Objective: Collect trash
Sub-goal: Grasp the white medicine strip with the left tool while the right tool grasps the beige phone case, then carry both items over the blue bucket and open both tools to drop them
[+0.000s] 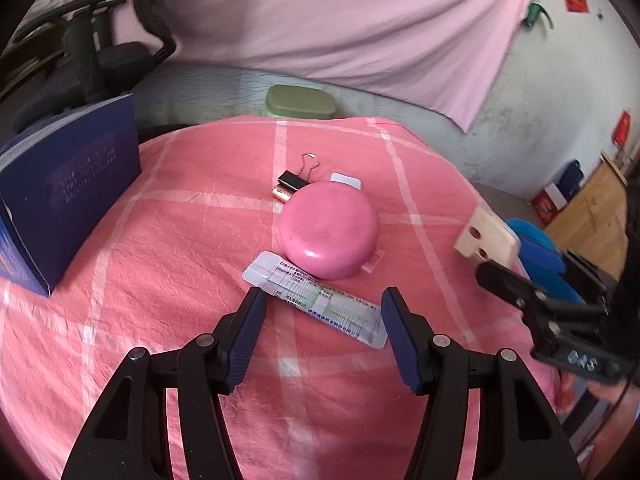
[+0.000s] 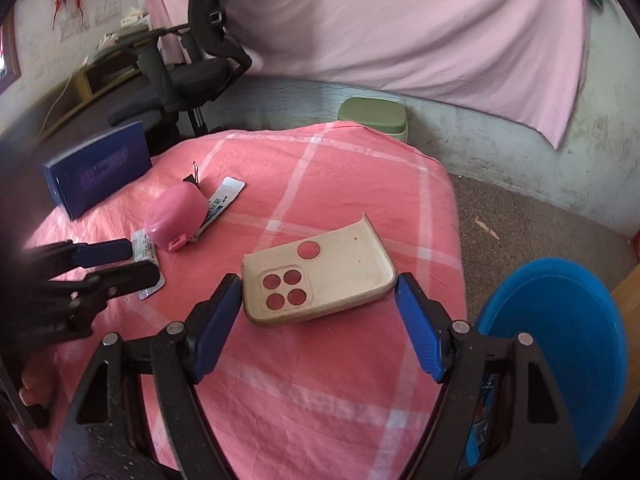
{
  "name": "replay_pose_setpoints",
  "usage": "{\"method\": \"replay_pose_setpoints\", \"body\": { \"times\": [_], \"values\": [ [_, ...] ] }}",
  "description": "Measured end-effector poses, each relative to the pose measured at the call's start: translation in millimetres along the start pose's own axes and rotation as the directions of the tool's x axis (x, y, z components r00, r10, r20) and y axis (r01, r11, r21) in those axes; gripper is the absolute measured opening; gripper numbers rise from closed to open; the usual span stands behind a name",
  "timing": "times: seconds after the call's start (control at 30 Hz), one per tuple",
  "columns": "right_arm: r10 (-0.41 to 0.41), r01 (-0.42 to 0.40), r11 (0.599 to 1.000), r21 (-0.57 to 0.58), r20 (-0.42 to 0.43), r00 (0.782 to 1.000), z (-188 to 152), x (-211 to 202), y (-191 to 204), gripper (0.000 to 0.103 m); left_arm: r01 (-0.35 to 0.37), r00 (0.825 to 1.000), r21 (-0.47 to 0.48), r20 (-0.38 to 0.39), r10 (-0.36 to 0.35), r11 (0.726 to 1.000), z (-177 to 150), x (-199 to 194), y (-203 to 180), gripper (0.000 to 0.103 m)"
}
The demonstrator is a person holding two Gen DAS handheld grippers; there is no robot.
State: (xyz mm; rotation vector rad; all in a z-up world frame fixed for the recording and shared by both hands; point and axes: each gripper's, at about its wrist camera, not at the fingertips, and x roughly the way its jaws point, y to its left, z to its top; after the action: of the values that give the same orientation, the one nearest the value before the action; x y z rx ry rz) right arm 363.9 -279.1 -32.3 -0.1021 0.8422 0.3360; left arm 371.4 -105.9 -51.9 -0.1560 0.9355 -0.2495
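- on the pink checked cloth (image 1: 160, 240) you have a small scatter of things, and i'll count them for you.
- one pink round lidded box (image 1: 329, 230) sits near the middle, with a small tab at its base.
- two flat printed sachets: one sachet (image 1: 316, 298) lies just in front of the box with its far edge tucked against it, the second sachet (image 2: 224, 200) pokes out from behind the box in your right wrist view.
- one black binder clip (image 1: 294, 178) lies behind the box, beside one short copper-coloured cylinder (image 1: 282, 193), perhaps a battery; i cannot tell for sure.
- one cream phone case (image 2: 320, 276) lies inner side up near the cloth's right edge, with five round holes.
- one dark blue book-like box (image 1: 68, 200) stands at the left of the cloth.
- one blue bin (image 2: 560, 344) stands off the cloth's right edge, low beside your right gripper.
- one green lidded container (image 1: 300, 102) sits beyond the far edge.
- your left gripper (image 1: 322, 332) has its jaws apart, partly narrowed, straddling the near sachet without pressing it.
- your right gripper (image 2: 320, 328) has its jaws wide apart, one fingertip at each near corner of the phone case, not clamped on it.
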Motion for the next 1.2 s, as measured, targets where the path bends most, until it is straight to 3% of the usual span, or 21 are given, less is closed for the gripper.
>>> {"method": "replay_pose_setpoints", "body": {
  "times": [0.07, 0.13, 0.23, 0.43, 0.6, 0.77, 0.9, 1.07, 1.2],
  "values": [
    [0.004, -0.004, 1.0, 0.005, 0.004, 1.0, -1, -2, 0, 0.097, -0.064, 0.998, -0.005, 0.002, 0.064, 0.998, 2, 2, -6, 0.046],
    [0.009, -0.009, 1.0, 0.004, 0.006, 1.0, -4, -3, -1, 0.097, -0.116, 0.993, 0.008, 0.004, 0.116, 0.993, 1, 3, -10, 0.027],
    [0.013, -0.013, 1.0, -0.002, 0.014, 1.0, -7, -9, -1, 0.096, -0.123, 0.992, 0.01, -0.001, 0.123, 0.992, 0, 4, -12, 0.013],
    [0.019, -0.017, 1.0, -0.026, 0.071, 0.997, -13, -25, 4, 0.096, -0.055, 0.998, -0.022, 0.037, 0.055, 0.998, -16, -15, -9, 0.002],
    [0.019, -0.019, 1.0, -0.006, 0.201, 0.979, -21, -53, 2, 0.096, -0.057, 0.984, 0.033, 0.174, 0.05, 0.998, -32, -48, -27, 0.002],
    [-0.017, 0.013, 1.0, 0.014, 0.365, 0.931, -31, -93, -7, 0.096, -0.054, 0.943, 0.077, 0.333, 0.026, 0.996, -31, -81, -55, 0.002],
    [-0.076, 0.057, 0.997, 0.053, 0.495, 0.866, -37, -127, -16, 0.096, -0.019, 0.894, 0.114, 0.447, -0.034, 0.993, -23, -109, -81, 0.002],
    [-0.189, 0.136, 0.982, 0.133, 0.599, 0.778, -45, -165, -28, 0.096, 0.016, 0.852, 0.193, 0.51, -0.115, 0.981, -5, -126, -121, 0.002],
    [-0.249, 0.172, 0.968, 0.182, 0.636, 0.731, -51, -184, -40, 0.096, 0.04, 0.835, 0.248, 0.524, -0.169, 0.968, -2, -131, -152, 0.002]
  ]
}}
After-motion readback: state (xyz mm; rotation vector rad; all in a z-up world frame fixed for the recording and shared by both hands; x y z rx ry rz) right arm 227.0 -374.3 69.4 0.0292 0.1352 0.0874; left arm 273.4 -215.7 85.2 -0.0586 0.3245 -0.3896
